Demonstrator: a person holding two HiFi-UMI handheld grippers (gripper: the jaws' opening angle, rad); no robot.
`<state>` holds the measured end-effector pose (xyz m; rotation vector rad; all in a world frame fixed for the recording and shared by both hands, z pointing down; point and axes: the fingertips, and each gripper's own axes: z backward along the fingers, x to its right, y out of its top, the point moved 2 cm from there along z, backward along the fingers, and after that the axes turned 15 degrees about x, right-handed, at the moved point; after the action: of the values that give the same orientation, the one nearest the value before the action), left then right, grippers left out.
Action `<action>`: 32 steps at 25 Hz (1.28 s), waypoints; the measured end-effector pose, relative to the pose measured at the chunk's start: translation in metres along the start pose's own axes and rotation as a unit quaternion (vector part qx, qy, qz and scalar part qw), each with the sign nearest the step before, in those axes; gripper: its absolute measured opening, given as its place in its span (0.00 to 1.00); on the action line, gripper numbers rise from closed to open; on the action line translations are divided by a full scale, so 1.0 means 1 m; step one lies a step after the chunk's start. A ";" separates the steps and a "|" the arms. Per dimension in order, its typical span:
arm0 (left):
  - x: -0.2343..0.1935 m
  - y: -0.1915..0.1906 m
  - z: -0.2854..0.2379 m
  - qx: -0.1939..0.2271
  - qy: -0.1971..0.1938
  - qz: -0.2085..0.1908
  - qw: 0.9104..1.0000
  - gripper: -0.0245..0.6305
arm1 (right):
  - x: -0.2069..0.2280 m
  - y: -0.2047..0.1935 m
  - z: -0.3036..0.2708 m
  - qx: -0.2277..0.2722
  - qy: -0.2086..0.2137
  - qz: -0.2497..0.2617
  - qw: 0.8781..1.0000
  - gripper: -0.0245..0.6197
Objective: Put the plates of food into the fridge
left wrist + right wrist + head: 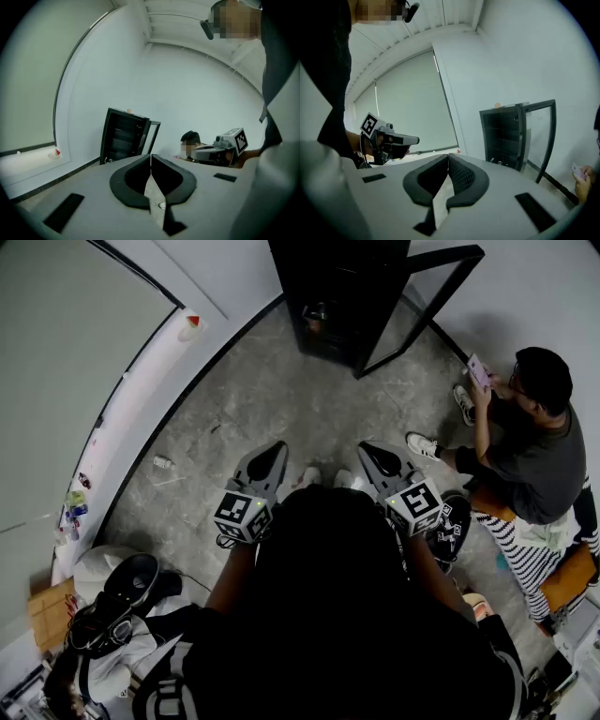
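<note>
A black fridge (pixel 328 296) stands on the far side of the grey floor with its glass door (pixel 427 296) swung open to the right. It also shows in the left gripper view as the fridge (pixel 123 136) and in the right gripper view as the fridge (pixel 501 136), some way ahead. My left gripper (pixel 277 448) and right gripper (pixel 367 448) are held side by side, pointing toward it. The left gripper (pixel 151 157) has its jaws together with nothing between them. The right gripper (pixel 448 157) is likewise shut and empty. No plate of food is in view.
A person (pixel 534 437) sits at the right holding a phone, near the open door. Bags and a helmet-like thing (pixel 122 596) lie at the lower left. A small bottle (pixel 162 462) lies on the floor by the left wall. A window sill (pixel 122 399) runs along that wall.
</note>
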<state>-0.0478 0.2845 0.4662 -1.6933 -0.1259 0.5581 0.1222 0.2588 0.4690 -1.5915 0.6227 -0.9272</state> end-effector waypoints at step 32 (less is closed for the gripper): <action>0.020 -0.006 -0.024 -0.010 0.047 -0.006 0.999 0.07 | 0.039 -0.007 0.026 0.019 0.019 -0.024 0.999 0.08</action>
<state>-0.0186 0.2720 0.4687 -1.7343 -0.0754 0.4690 0.1651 0.2433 0.4834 -1.5653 0.5912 -1.0011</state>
